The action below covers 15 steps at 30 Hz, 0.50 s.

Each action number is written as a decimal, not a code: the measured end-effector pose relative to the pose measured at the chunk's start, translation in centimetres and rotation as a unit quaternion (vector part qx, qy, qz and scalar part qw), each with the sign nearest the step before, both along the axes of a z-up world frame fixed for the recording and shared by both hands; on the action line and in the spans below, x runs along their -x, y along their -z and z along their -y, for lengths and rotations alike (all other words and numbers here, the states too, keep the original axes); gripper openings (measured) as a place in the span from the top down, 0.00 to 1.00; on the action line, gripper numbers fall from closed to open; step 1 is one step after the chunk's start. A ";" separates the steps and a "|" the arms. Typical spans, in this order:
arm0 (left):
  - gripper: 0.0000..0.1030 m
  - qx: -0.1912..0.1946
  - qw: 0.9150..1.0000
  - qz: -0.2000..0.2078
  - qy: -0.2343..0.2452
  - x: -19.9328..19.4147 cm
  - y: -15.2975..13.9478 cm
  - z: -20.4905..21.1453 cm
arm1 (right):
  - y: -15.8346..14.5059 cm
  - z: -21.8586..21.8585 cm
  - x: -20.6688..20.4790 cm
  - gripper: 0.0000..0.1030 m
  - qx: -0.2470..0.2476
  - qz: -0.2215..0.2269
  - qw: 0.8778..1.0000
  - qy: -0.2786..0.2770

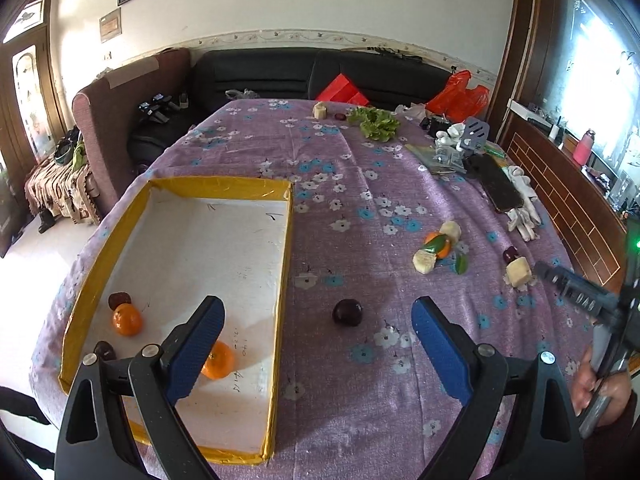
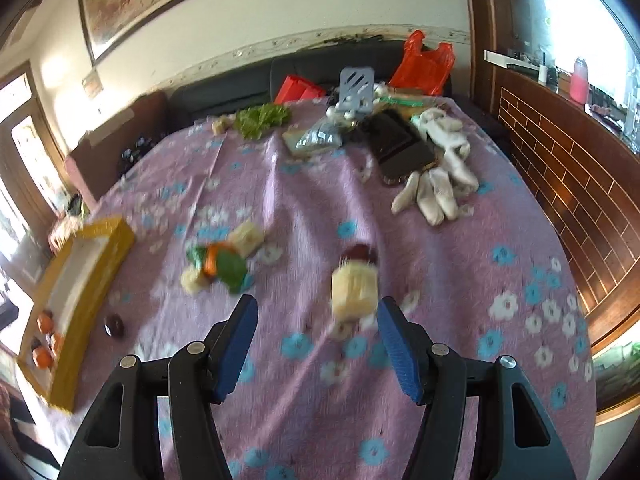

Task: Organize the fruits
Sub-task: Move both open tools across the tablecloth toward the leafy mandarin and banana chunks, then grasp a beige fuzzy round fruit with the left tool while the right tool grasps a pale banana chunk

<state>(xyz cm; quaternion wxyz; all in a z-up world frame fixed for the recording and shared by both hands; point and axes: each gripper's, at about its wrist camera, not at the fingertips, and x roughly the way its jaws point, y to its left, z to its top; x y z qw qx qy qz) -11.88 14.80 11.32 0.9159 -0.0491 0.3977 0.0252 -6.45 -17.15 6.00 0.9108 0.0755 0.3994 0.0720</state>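
Currently I am holding the left gripper wide open and empty over the tablecloth's near edge, because the dark round plum is lying just outside the yellow-rimmed cardboard tray; the right gripper is also gaping empty, approaching the pale cut banana chunk.

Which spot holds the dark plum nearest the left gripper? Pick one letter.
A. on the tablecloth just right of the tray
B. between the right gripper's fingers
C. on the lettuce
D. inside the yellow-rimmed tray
A: the dark plum lies on the flowered tablecloth, outside the tray's right wall, ahead of the open left gripper.
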 end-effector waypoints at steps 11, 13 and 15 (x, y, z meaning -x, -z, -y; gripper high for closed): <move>0.09 0.035 0.997 -0.028 0.061 -3.6 1.8 2.4 | 3.1 1.2 -5.5 0.35 -0.017 -0.028 0.999 0.019; 0.12 0.037 0.996 -0.029 0.075 -4.8 2.1 3.5 | 3.9 1.4 -5.6 0.35 -0.001 -0.041 0.999 0.024; 0.12 0.033 0.995 -0.034 0.092 -6.3 2.7 5.1 | 4.4 1.6 -5.6 0.36 -0.001 -0.048 0.999 0.023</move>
